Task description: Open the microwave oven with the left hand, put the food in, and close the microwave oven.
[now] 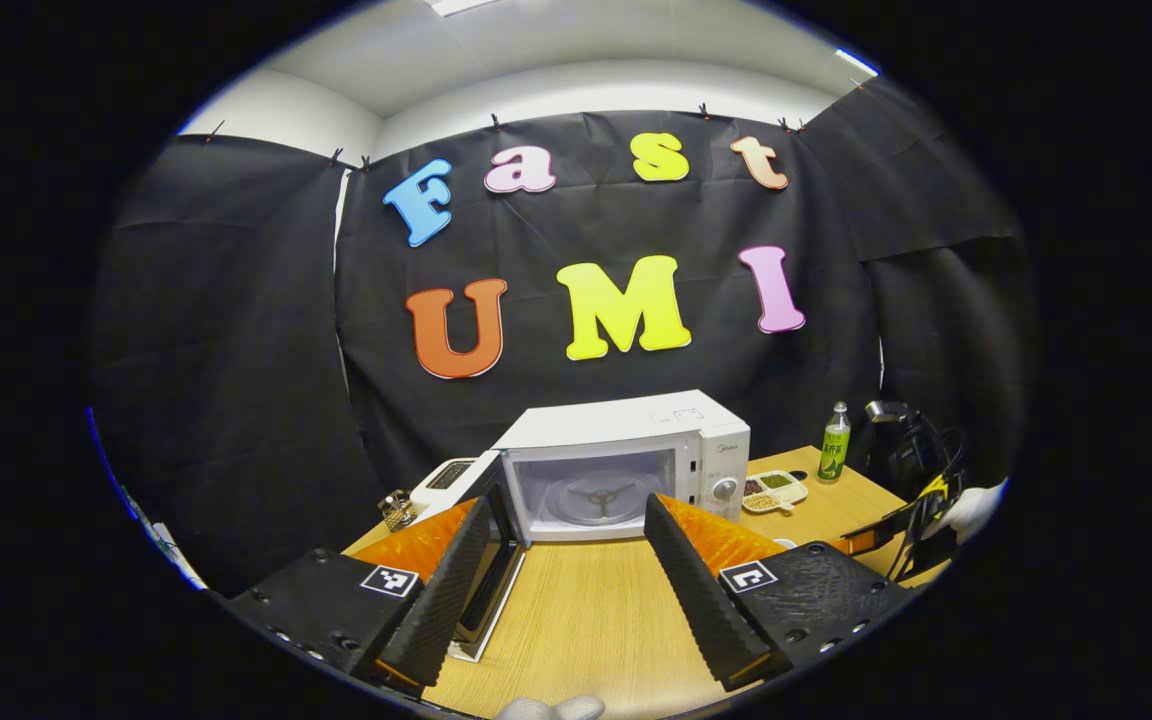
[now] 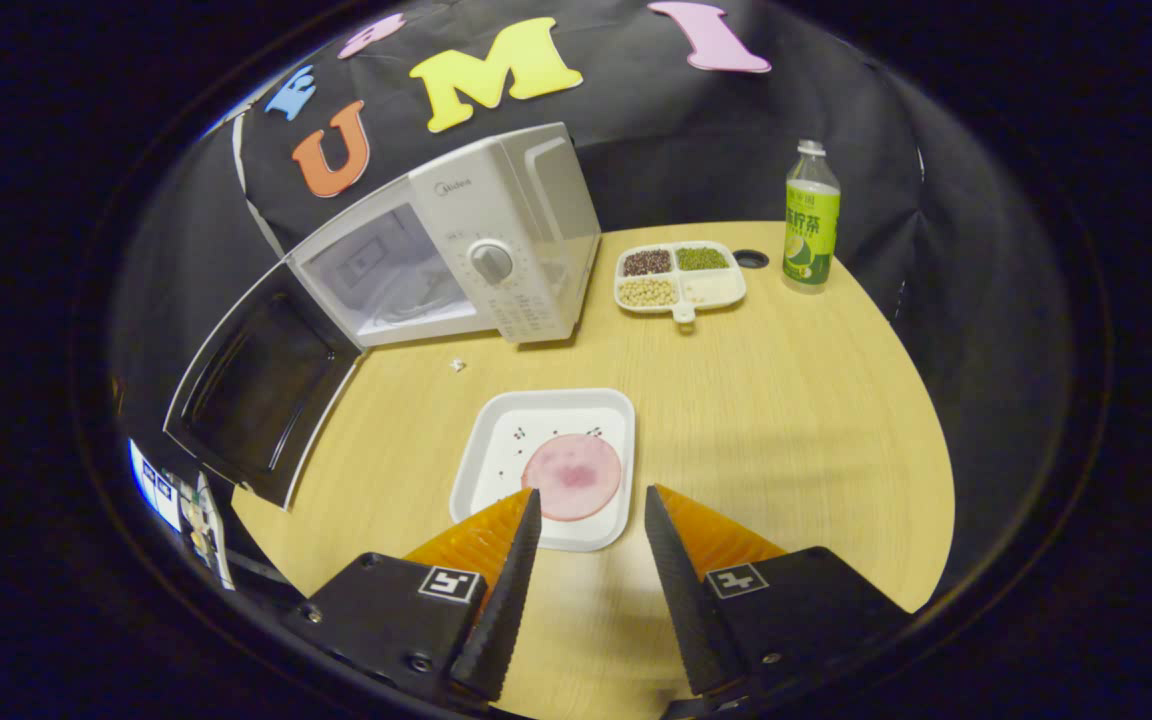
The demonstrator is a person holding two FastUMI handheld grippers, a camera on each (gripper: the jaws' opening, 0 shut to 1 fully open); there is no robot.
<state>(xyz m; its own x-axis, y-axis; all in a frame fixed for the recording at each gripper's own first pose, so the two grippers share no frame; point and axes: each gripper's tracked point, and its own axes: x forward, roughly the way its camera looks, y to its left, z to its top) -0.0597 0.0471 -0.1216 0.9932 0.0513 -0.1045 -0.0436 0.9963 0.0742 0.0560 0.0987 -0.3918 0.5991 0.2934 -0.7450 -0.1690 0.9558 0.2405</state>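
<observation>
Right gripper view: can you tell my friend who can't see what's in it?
The right gripper hangs open over a white tray holding a pink round slice of food. Behind it, the microwave stands with its door swung open.

The left gripper view sits low over the light wooden table [image 1: 586, 610], level, facing the white microwave oven with its door swung open [image 1: 626, 465] at twelve o'clock, fairly near. The right gripper view looks steeply down from higher, the oven [image 2: 456, 250] at eleven o'clock. Both share the oven, table and green-labelled drink bottle [image 2: 811, 220].
</observation>
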